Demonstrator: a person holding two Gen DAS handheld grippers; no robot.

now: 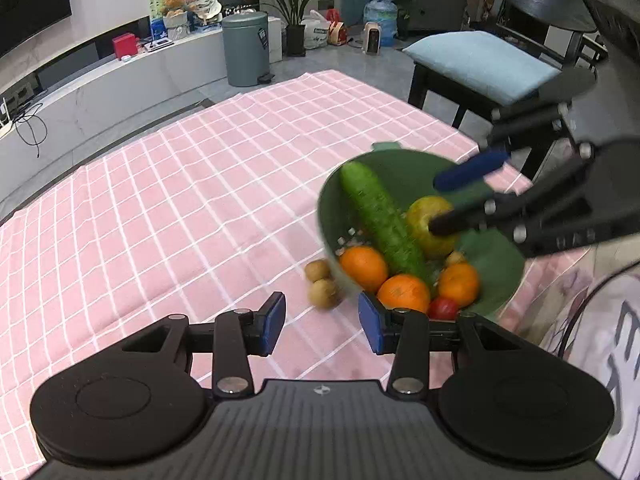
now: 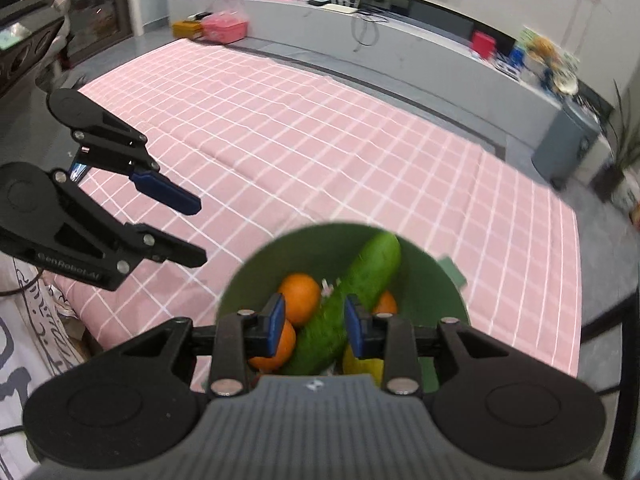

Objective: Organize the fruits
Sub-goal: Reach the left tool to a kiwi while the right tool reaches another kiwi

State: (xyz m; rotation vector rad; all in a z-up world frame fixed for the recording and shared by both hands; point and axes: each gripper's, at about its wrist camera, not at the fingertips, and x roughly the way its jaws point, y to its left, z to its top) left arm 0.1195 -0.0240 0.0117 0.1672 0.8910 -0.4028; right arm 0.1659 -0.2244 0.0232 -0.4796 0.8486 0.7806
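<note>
Fruit fills a green bowl (image 1: 356, 184) near the table's right edge (pink check cloth (image 1: 200, 184) under it): cucumber (image 1: 380, 220), three oranges (image 1: 364, 266). Two small brown fruits (image 1: 322, 284) lie just outside it. Left tool (image 1: 322, 322) hangs part-open, empty; right tool (image 2: 314, 324), narrowly parted, grips nothing.
</note>
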